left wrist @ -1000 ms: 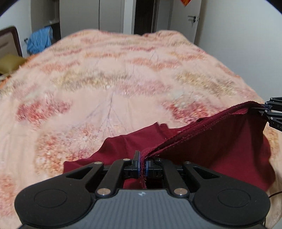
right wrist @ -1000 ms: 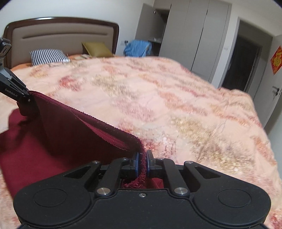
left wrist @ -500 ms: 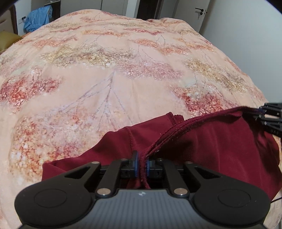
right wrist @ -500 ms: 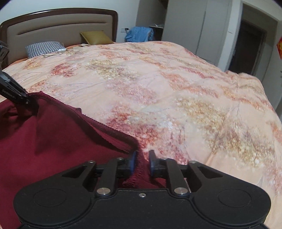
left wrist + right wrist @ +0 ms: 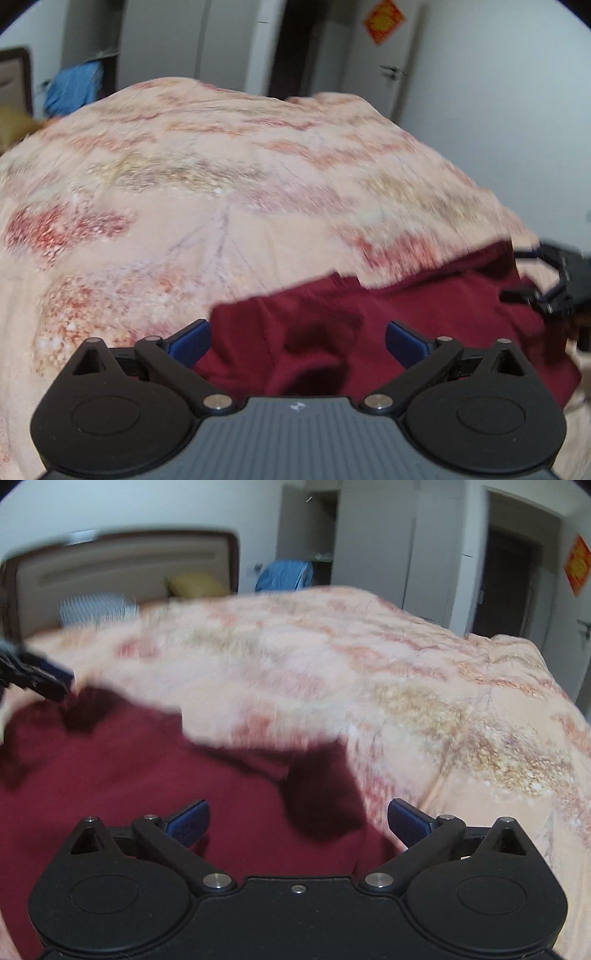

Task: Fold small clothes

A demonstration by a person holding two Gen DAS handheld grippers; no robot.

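Two grippers' fingers (image 5: 190, 341) opening, dark red garment (image 5: 332, 332) on bedspread (image 5: 221, 203)

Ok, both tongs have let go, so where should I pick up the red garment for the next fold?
Probably pinch the far edge of the red garment where it meets the bedspread, coming down from above. It lies flat, so only its edges offer a pinchable lip.

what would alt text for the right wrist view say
A dark red garment lies on a peach floral bedspread, under the right tool, whose jaws are opening with nothing gripped. The left tool shows at the left edge.
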